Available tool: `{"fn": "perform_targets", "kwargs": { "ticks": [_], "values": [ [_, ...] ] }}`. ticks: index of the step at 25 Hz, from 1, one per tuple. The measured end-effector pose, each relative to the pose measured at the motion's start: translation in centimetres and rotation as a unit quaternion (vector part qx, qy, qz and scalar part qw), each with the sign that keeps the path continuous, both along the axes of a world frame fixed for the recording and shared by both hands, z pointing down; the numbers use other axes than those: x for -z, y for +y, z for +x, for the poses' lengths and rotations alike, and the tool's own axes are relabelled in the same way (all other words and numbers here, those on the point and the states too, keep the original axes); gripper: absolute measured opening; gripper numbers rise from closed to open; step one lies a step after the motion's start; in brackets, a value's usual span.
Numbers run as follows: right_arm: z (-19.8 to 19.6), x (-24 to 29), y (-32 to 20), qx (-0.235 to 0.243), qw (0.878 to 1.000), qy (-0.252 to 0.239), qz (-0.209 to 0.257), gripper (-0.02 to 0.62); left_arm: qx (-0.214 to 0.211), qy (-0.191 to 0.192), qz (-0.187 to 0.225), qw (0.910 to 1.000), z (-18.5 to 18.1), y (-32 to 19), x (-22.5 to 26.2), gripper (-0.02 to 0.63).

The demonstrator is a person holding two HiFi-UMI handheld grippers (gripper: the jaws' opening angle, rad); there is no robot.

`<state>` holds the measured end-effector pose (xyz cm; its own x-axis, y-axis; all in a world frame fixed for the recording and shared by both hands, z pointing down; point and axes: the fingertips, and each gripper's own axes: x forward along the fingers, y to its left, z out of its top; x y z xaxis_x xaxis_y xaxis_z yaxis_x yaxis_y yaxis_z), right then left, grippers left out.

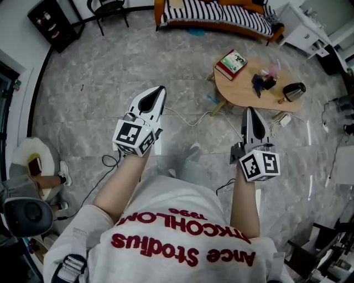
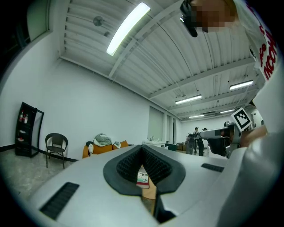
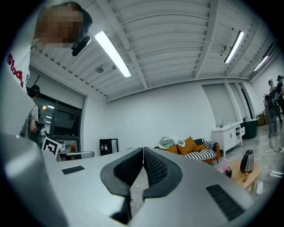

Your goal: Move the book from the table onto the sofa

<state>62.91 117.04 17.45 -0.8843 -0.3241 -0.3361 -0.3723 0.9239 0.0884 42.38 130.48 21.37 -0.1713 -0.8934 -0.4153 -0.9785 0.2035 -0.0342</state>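
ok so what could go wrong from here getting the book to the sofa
The left gripper and right gripper are both shut and empty; they must open before reaching the book. The book lies flat near the table edge, so a clumsy nudge could slide it off. Cables trail across the floor on the way, a possible snag or trip.

I get only the front strip of the sofa (image 1: 221,16); the head view's top edge cuts the rest. In the left gripper view the left gripper (image 2: 143,153) hides most of the book (image 2: 142,178). Clutter (image 1: 264,80) on the table (image 1: 238,95) is too small to name.
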Motion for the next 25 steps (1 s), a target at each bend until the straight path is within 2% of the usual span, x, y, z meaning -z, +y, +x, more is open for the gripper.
{"fn": "perform_targets", "kwargs": {
  "ticks": [10, 19, 25],
  "values": [
    [-5.4, 4.0, -7.5, 0.001, 0.999, -0.007, 0.036, 0.028, 0.019, 0.01, 0.003, 0.9998, -5.9, -6.8, 3.6, 0.017],
    [-9.4, 10.4, -18.2, 0.026, 0.999, -0.002, 0.026, 0.028, 0.029, 0.01, 0.015, 0.9994, -10.0, -15.9, 9.9, 0.017],
    [-11.5, 12.9, -24.8, 0.044, 0.999, 0.007, 0.014, 0.028, 0.042, 0.016, 0.018, 0.9988, -12.3, -21.6, 12.4, 0.017]
  ]
}}
